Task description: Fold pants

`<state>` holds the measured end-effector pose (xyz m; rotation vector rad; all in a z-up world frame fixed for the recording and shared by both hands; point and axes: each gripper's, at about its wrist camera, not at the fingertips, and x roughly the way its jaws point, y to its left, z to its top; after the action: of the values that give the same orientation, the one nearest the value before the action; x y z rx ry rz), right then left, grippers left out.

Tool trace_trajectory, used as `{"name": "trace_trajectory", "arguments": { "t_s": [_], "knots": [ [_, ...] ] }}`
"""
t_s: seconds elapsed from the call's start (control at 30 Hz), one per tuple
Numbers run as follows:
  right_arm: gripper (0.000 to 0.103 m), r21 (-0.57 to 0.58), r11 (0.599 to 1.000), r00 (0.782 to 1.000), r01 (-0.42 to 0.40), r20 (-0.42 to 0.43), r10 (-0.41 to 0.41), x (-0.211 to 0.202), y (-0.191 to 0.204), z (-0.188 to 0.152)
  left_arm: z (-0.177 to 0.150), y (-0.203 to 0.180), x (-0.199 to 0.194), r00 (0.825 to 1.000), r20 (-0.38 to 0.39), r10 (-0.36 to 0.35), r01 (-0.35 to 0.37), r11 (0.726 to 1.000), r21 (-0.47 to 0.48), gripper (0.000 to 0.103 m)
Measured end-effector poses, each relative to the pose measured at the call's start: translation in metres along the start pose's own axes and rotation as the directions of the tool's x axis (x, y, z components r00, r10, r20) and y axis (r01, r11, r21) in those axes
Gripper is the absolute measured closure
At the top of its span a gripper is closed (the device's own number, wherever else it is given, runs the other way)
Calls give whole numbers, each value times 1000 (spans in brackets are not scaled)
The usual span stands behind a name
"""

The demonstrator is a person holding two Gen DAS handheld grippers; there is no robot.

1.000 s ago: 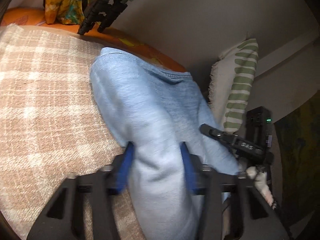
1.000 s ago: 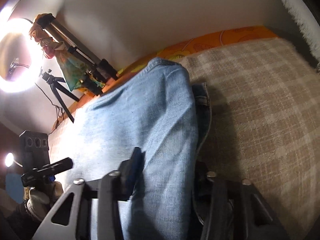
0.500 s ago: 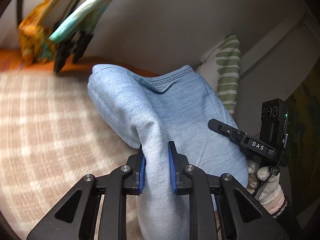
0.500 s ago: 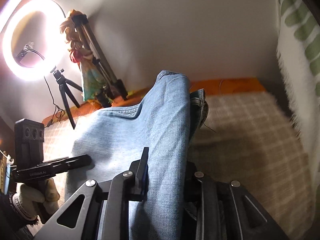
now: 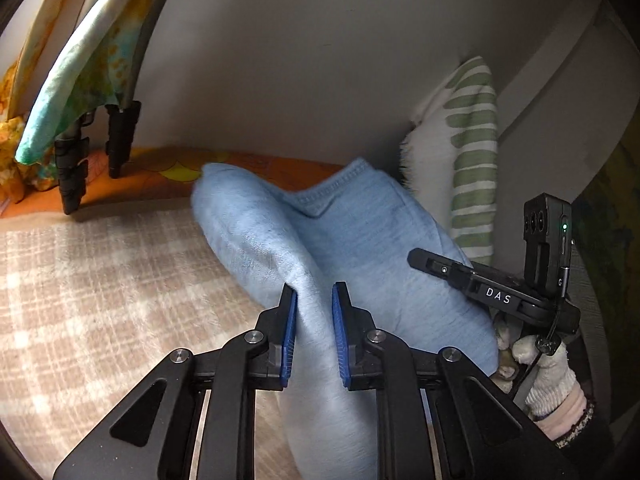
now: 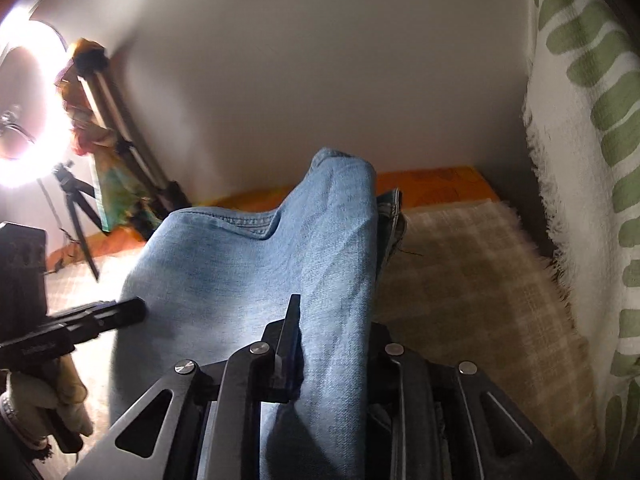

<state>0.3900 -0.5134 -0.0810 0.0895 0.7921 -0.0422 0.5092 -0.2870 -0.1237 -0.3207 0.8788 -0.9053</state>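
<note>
pants [image 5: 360,264] of light blue denim hang raised above the bed, over a beige checked blanket [image 5: 100,288], pinched at two points along their near edge. left gripper [image 5: 314,300]: the jaws have just been closing and now pinch a fold of the denim between the blue pads [image 5: 289,344]. right gripper [image 6: 332,320]: the jaws have just been closing and press on a second fold; the fabric drapes over the right-hand finger and hides it. between the two grips the cloth sags in a shallow trough, with a stitched seam [image 6: 244,228] visible at its far edge. each gripper appears in the other's view, held by a hand in a pale knit glove [image 5: 544,372]. a white pillow with green stripes [image 5: 472,168] stands against the wall beside the pants. tripod legs [image 5: 120,136] draped with patterned cloth rest on the orange sheet [image 5: 168,172] at the far side. a ring light [image 6: 28,100] glows at the left of the right wrist view.
</note>
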Motion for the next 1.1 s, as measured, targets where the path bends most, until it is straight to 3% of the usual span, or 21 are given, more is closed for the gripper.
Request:
{"name": "trace_trajectory", "arguments": {
  "t_s": [0.17,0.27,0.4,0.57,0.63,0.83,1.1],
  "knots": [
    [82,35,999,1000,-5,-17,6,14,-17,-4,-3,2,12,993,-53,106,-103,993,63,88],
    [77,30,999,999,19,-41,-18,20,-21,-6,-7,0,16,985,-65,163,-157,984,88,88],
    [60,13,994,991,107,-81,-105,29,-24,-8,-9,-2,26,969,-107,221,-210,972,104,79],
    [54,-5,983,980,183,-82,-183,24,-19,-9,-12,-10,16,965,-95,245,-233,964,127,79],
    [43,-2,975,972,224,-69,-223,16,-18,-8,-14,-13,8,964,-94,249,-235,961,145,79],
    [27,36,977,977,212,1,-213,-24,-5,-5,-17,-21,-24,967,-52,251,-241,959,147,79],
    [18,35,983,981,183,58,-184,-80,38,-6,-21,-50,-80,971,4,238,-234,953,192,79]
  ]
}}
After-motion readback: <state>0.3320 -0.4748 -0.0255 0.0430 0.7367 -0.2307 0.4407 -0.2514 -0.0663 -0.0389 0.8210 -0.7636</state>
